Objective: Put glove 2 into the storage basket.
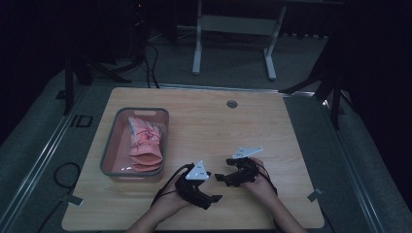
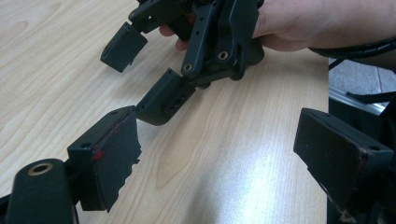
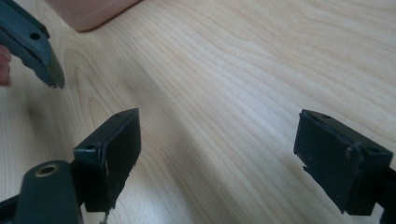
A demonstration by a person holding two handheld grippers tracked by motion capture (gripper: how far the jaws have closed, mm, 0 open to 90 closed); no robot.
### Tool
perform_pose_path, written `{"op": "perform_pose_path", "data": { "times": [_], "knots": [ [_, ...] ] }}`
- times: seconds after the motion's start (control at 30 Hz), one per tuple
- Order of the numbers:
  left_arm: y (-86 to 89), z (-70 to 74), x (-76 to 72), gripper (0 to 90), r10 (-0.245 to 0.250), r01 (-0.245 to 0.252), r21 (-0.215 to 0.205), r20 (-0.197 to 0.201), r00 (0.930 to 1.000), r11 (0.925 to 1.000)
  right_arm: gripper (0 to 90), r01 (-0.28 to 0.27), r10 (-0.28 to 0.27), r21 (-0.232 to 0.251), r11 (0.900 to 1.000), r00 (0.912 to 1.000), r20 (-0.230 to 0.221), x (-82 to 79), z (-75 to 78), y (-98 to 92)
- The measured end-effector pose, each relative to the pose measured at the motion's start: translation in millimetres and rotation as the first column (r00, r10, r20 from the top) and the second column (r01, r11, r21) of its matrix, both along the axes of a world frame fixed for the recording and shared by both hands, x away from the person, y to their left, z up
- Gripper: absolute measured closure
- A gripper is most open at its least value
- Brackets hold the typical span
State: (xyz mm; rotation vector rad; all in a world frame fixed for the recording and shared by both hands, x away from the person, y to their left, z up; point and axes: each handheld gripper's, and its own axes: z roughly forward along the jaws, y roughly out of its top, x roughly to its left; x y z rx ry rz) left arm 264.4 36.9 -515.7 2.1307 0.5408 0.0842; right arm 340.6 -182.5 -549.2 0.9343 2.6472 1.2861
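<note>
Basket (image 1: 111,145) of pink cloth (image 1: 145,141) left of both gaping tongs (image 1: 216,188)

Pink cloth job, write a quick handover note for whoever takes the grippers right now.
Left gripper: open, nothing between its jaws, low over the table at the near edge.
Right gripper: open, nothing held, just beside the left one, jaws facing it.
Pink cloth: bundled inside the grey bin at the table's left side, apart from both grippers.
Done: cloth sits in the bin.
Left: cannot tell from here; both hands are free for a next step.
</note>
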Motion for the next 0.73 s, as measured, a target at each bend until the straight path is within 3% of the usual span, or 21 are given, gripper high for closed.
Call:
{"op": "perform_pose_path", "data": {
  "times": [0.33,0.73],
  "knots": [
    [-4.1,-16.0,-1.7,14.4,-0.01,0.01,-0.009,-0.018,0.9998,0.9999,14.5,-0.003,0.003,0.028,1.0,0.9998,0.021,-5.7,-3.5,-7.7],
    [-3.8,-21.0,-3.4,14.5,-0.033,0.031,-0.039,-0.03,0.999,0.9988,14.5,0.014,-0.016,0.045,0.999,0.9994,0.03,-7.7,-5.3,-19.2]
  ]
}}
